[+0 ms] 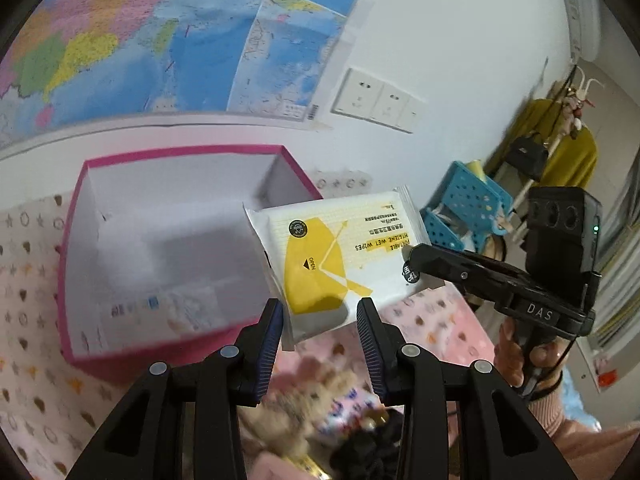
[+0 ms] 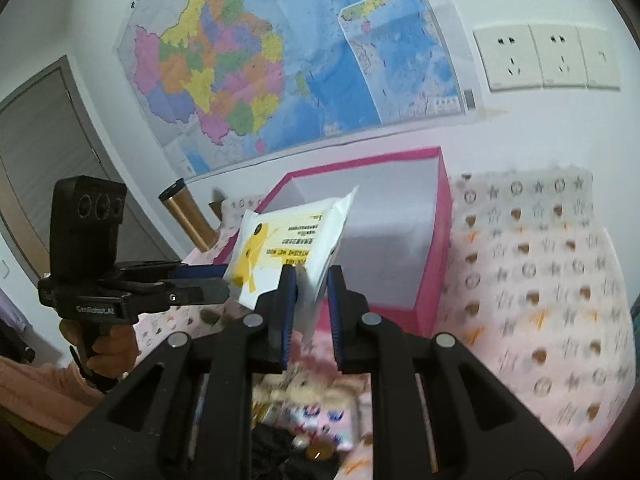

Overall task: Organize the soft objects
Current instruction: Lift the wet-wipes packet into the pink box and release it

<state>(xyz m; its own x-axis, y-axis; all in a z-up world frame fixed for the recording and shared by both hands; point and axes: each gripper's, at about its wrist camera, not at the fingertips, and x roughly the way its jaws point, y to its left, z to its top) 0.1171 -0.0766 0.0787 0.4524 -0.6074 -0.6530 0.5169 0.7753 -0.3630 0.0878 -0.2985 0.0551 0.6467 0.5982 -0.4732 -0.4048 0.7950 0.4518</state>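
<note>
Left hand-held gripper point(image 1: 320, 312) has its jaws narrowed onto the near edge of the wet wipes pack point(image 1: 332, 256), and the right hand-held gripper point(image 2: 312, 280) pinches the same pack's opposite end, jaws nearly closed, so both hold it in the air. Pack sits tilted over the near right corner of the open pink box point(image 1: 76, 240), at about 3 o'clock from the box centre in the left wrist view. Blurred plush toy point(image 1: 320, 396) and small items lie at 6 o'clock below the pack on the patterned pink cloth point(image 1: 28, 320); wall map point(image 2: 260, 60) at 12 o'clock.
</note>
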